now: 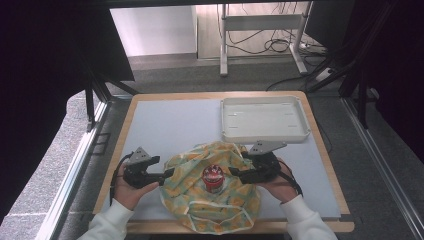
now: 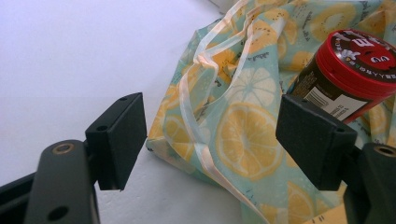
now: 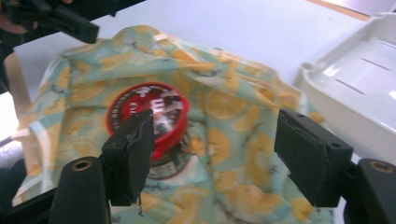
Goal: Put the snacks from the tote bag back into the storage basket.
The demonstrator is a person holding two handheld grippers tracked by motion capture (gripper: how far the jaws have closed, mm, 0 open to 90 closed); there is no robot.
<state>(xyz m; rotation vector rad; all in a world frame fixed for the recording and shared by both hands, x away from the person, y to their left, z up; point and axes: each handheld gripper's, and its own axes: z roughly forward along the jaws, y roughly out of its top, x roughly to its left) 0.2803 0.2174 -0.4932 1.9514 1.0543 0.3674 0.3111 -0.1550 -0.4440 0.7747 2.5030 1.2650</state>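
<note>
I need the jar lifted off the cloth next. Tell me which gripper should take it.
Probably the right gripper: its open fingers already frame the red-lidded jar on the lemon-print cloth. The left gripper sits at the cloth's edge, jar off to one side.

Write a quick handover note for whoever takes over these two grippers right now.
Left gripper: open, at the left edge of the lemon-print cloth, nothing between its jaws.
Right gripper: open, at the cloth's right side, holding nothing.
Red-lidded jar: upright on the middle of the cloth, uncovered.
White tray: empty, at the far right of the table.
Done: jar set on the cloth.
Left, probably: wrap the cloth around the jar.
</note>
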